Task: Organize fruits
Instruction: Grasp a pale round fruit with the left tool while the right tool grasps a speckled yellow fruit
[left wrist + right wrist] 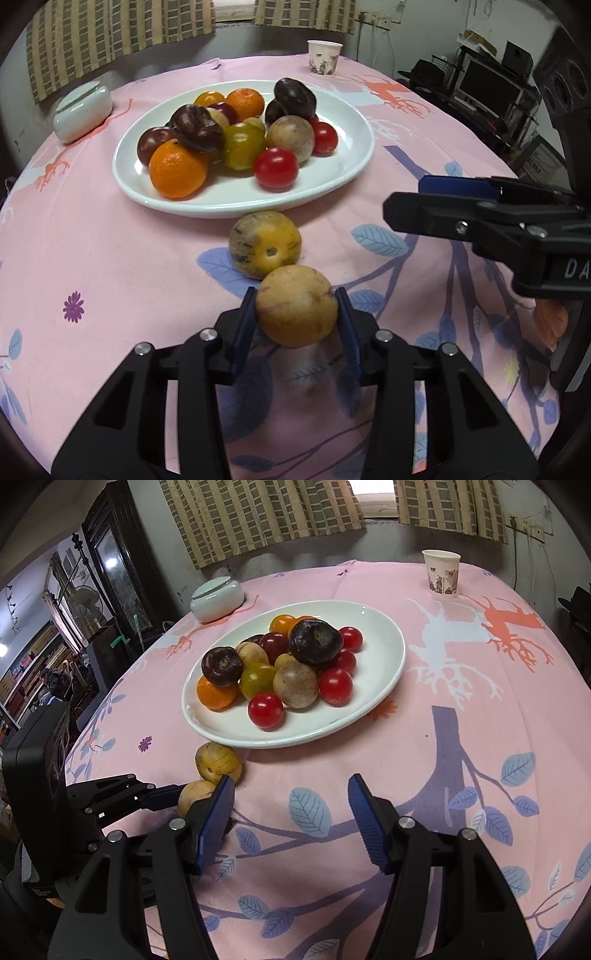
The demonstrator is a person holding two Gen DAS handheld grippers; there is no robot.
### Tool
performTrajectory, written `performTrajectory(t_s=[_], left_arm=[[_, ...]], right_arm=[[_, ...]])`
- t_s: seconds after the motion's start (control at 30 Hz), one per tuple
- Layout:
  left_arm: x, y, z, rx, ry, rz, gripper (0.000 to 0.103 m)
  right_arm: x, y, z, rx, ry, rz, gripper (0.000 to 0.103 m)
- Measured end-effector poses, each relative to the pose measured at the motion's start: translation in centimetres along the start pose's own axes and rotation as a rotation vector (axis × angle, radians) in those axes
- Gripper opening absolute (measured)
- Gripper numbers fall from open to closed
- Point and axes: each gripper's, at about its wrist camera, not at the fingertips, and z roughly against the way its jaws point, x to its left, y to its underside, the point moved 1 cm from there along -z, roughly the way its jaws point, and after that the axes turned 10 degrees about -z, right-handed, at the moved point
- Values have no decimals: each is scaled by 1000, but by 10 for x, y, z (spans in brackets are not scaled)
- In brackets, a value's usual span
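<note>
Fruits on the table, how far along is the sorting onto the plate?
Mostly done: the white plate already holds a pile of fruit. In hand: the left gripper is shut on a tan round fruit. Left: a yellow fruit on the pink cloth beside the plate. The right gripper is open and empty.

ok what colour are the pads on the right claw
Blue pads on black arms, clearest in the right wrist view.

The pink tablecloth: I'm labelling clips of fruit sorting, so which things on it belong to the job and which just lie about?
Job: tan round fruit in left hand-held gripper; yellow-brown fruit on the cloth; white oval plate of mixed fruit.
Lying about: patterned paper cup; pale lidded ceramic jar.
</note>
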Motion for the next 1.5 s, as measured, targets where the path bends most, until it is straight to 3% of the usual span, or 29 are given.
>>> performTrajectory(t_s=[0.43,0.67,0.9,1.1,1.17,1.2,1.27,1.37,1.5], left_arm=[[29,22,26,0,-26,55,43],[49,28,37,-33,-7,72,43],[67,34,45,-73,-17,114,43],[79,35,47,-89,36,160,43],[80,36,49,-97,23,158,43],[81,35,49,-99,22,160,43],[82,36,48,-99,30,168,43],[85,37,45,-87,32,178,43],[87,38,45,-81,26,186,43]], right_arm=[[9,7,-15,36,21,40,64],[51,15,-25,95,75,171,64],[78,9,-57,166,118,194,65],[85,6,-75,157,158,183,65],[85,4,-78,143,171,173,65],[86,3,-80,141,170,172,64],[88,2,-82,140,183,177,43],[90,3,-82,119,200,194,40],[80,6,-63,106,145,159,40]])
